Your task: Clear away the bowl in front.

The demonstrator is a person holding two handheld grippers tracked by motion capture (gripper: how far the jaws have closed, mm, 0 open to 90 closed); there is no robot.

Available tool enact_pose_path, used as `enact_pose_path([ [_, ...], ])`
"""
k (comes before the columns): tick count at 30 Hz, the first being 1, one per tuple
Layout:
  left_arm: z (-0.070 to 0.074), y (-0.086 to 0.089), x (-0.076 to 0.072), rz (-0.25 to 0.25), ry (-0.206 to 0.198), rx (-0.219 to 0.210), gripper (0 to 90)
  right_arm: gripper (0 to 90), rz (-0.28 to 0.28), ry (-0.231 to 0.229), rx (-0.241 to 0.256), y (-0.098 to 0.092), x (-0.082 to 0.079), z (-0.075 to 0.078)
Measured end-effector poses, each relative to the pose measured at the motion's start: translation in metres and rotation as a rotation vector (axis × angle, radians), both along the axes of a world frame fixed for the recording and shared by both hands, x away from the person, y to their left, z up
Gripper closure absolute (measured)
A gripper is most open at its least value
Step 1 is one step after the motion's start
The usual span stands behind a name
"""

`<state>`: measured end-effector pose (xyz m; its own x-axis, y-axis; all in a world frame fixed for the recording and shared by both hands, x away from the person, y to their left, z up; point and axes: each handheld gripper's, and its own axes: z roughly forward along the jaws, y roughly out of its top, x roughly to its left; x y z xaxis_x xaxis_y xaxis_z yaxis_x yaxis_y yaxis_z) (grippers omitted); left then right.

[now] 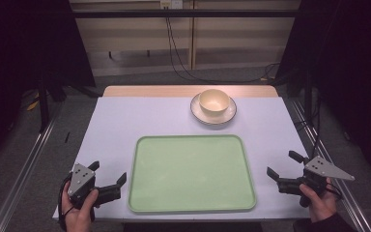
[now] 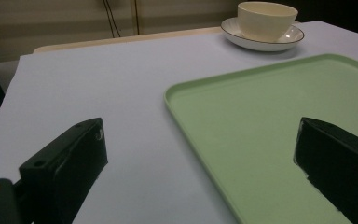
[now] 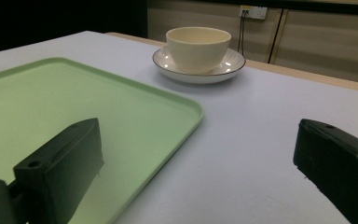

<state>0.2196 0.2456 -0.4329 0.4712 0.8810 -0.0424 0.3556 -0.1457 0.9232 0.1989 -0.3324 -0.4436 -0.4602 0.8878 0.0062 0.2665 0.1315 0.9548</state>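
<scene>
Green tray [image 1: 192,174] lies flat at the near centre of the worktop [image 1: 116,121], empty, prob. set to receive things. Cream bowl [image 1: 214,102] sits on its saucer [image 1: 198,114] just beyond the tray's far edge. Left gripper [image 1: 110,178] & right gripper [image 1: 282,165] flank the tray, fingers wide, holding nothing, ready to reach in

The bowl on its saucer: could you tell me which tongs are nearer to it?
Right, narrowly. The right tongs sit near-right of the bowl; the left tongs lie farther, at the near-left.
</scene>
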Motion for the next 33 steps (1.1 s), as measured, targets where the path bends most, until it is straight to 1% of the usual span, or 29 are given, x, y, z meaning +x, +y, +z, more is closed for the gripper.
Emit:
enact_pose_path([
  [4, 0.0, 0.0, 0.0, -0.004, -0.002, 0.004, 2.5, 1.0, 0.0, 0.004, -0.007, 0.0, 0.0, 0.0],
  [7, 0.0, -0.001, 0.0, -0.006, -0.003, 0.005, 2.5, 1.0, 0.01, 0.011, -0.014, 0.001, 0.001, -0.001],
  [9, 0.0, -0.001, 0.0, -0.008, -0.001, 0.011, 2.5, 1.0, 0.016, 0.018, -0.006, 0.001, 0.001, -0.001],
  [10, 0.0, -0.002, 0.0, -0.006, 0.001, 0.009, 2.5, 1.0, 0.01, 0.021, -0.003, 0.001, 0.001, -0.001],
  [12, 0.001, -0.003, 0.0, -0.02, -0.003, 0.002, 2.4, 1.0, 0.014, 0.028, 0.003, 0.001, 0.001, -0.001],
  [14, 0.001, -0.005, -0.001, -0.012, -0.003, 0.005, 2.3, 1.0, 0.014, 0.024, 0.0, 0.001, 0.001, -0.001],
  [15, 0.001, -0.005, -0.001, -0.024, -0.003, 0.0, 2.2, 1.0, 0.015, 0.025, 0.001, 0.001, 0.001, -0.001],
  [17, 0.001, -0.006, -0.001, -0.026, 0.002, -0.003, 2.1, 1.0, 0.02, 0.029, 0.003, 0.001, 0.001, -0.001],
  [19, 0.001, -0.008, -0.001, -0.043, 0.004, -0.013, 2.1, 1.0, 0.024, 0.029, 0.001, 0.001, 0.001, -0.001],
  [20, 0.001, -0.008, 0.0, -0.047, 0.003, -0.022, 2.1, 1.0, 0.025, 0.026, 0.001, 0.0, 0.001, -0.001],
  [23, 0.001, -0.01, 0.0, -0.048, 0.009, -0.02, 2.1, 1.0, 0.022, 0.03, 0.004, 0.0, 0.0, 0.0],
  [24, 0.001, -0.011, 0.001, -0.053, 0.012, -0.03, 2.1, 1.0, 0.024, 0.026, -0.001, 0.0, 0.001, -0.001],
  [25, 0.001, -0.012, 0.001, -0.056, 0.014, -0.03, 2.1, 1.0, 0.027, 0.024, -0.001, 0.0, 0.001, -0.001],
  [27, 0.001, -0.015, 0.002, -0.054, 0.011, -0.028, 2.0, 0.9, 0.027, 0.02, 0.003, 0.0, 0.0, 0.0],
  [28, 0.002, -0.018, 0.004, -0.068, 0.007, -0.028, 2.0, 0.9, 0.03, 0.022, 0.005, 0.0, 0.0, 0.0],
  [31, 0.003, -0.022, 0.006, -0.078, 0.003, -0.025, 2.1, 0.9, 0.029, 0.024, 0.005, 0.0, 0.0, 0.0],
  [32, 0.004, -0.025, 0.008, -0.099, -0.013, -0.028, 2.0, 1.0, 0.032, 0.027, 0.002, 0.001, 0.0, -0.001],
  [33, 0.004, -0.025, 0.008, -0.099, -0.013, -0.028, 0.4, 1.0, 0.032, 0.027, 0.002, 0.001, 0.0, -0.001],
])
